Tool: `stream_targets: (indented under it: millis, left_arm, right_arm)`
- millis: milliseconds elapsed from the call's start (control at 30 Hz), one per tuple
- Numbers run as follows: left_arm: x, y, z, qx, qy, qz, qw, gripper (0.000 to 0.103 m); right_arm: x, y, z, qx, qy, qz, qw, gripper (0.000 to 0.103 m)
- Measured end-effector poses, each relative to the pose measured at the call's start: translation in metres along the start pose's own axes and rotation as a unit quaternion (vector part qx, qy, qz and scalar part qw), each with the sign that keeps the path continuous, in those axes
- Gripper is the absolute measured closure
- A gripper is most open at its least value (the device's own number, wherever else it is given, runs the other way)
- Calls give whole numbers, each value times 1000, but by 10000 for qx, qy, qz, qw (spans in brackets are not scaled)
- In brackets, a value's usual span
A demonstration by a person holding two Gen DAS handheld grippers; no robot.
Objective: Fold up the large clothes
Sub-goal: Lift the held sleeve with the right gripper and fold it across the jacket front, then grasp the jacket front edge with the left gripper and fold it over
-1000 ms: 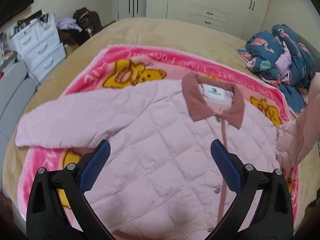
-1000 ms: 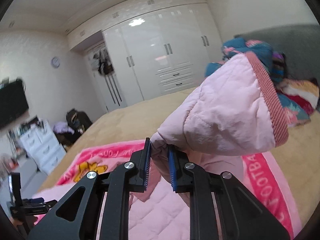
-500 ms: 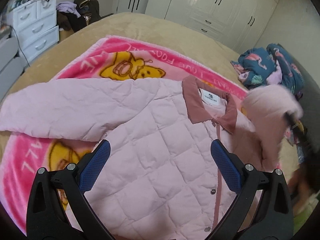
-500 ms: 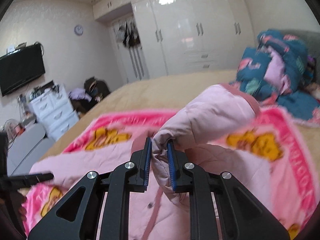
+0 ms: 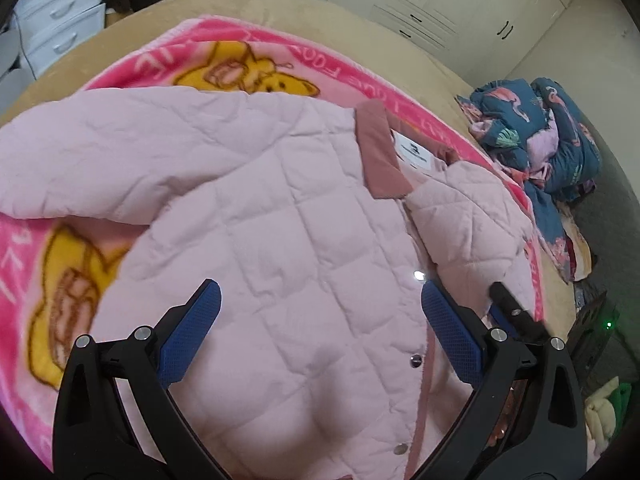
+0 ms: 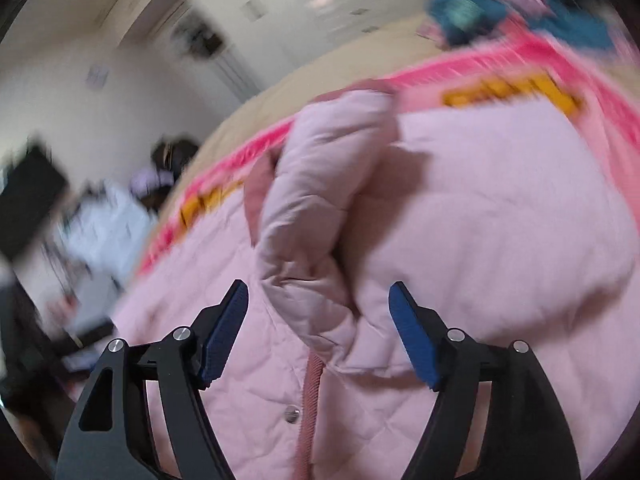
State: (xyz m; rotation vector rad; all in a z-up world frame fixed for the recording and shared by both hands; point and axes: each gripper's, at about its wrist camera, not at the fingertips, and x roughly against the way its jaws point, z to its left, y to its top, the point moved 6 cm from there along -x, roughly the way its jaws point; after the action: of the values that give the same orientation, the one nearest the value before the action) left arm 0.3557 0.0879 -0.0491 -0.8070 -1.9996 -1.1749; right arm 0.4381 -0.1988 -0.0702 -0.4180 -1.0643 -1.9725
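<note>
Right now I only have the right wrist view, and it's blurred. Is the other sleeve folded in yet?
Observer: No. The other sleeve lies spread out, its end over the blanket.
Operator: Where's the left gripper?
Observer: The left gripper is open over the jacket front, with nothing between its fingers.
Operator: Is the collar showing?
Observer: One half of the collar and the label show. The folded sleeve covers the other half.
</note>
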Motion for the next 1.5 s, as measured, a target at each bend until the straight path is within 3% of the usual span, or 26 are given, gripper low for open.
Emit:
stream_targets:
  millis: [133, 167, 200, 233, 367, 500, 733, 867, 900, 967, 1000, 1133, 1300, 1500]
  left_arm:
    - [2, 3, -10, -24, -129, -22, 9999, 9]
    - [3, 4, -11, -8, -161, -41, 9999, 9]
    - [6, 6, -12, 4, -202, -80, 9998, 9]
    - [9, 7, -13, -1, -214, -107, 9997, 9]
    - [21, 15, -7, 42, -217, -250, 9994, 9]
    - [27, 24, 7, 305, -292, -396, 9983, 9]
    - [17, 24, 22, 652, -507, -278, 9962, 9]
    - [3, 18, 23, 958, -840, -138, 9918, 9]
    - [-1, 17, 22, 1022, -915, -100, 9905, 9]
    - [-7, 14, 21, 1101, -1003, -54, 9888, 9]
    - [-10, 13, 21, 1142, -1043, -42, 9880, 9]
    - [-16, 10, 23, 1330, -1204, -41, 9838, 9]
    - [-36, 4, 23, 1197, -953, 181, 9881, 9]
    - [-73, -2, 15, 1156, -755, 444, 9894, 9]
  right_arm:
    - [-5, 12, 0, -338, 206, 6, 9992, 34]
    - [-6, 15, 6, -234, 195, -62, 9995, 45]
    - [-9, 19, 17, -10, 221, -107, 9997, 62]
    - [-11, 22, 26, 148, 254, -103, 9995, 71]
    - [-15, 23, 69, 1119, 172, -277, 9932, 84]
    - [-26, 3, 100, 2007, 70, -186, 9794, 85]
    - [-58, -45, 114, 2846, -176, 437, 9575, 83]
    - [-64, -64, 112, 3178, -288, 636, 9456, 81]
    - [-62, -65, 112, 3195, -265, 661, 9449, 74]
    - [-58, -69, 113, 3039, 108, 854, 9488, 49]
    - [-56, -72, 114, 2975, 244, 882, 9503, 47]
    - [-44, -79, 113, 3074, 275, 976, 9462, 47]
    - [-2, -68, 88, 2581, 336, 786, 9623, 47]
    - [46, -44, 40, 2183, -134, 429, 9748, 47]
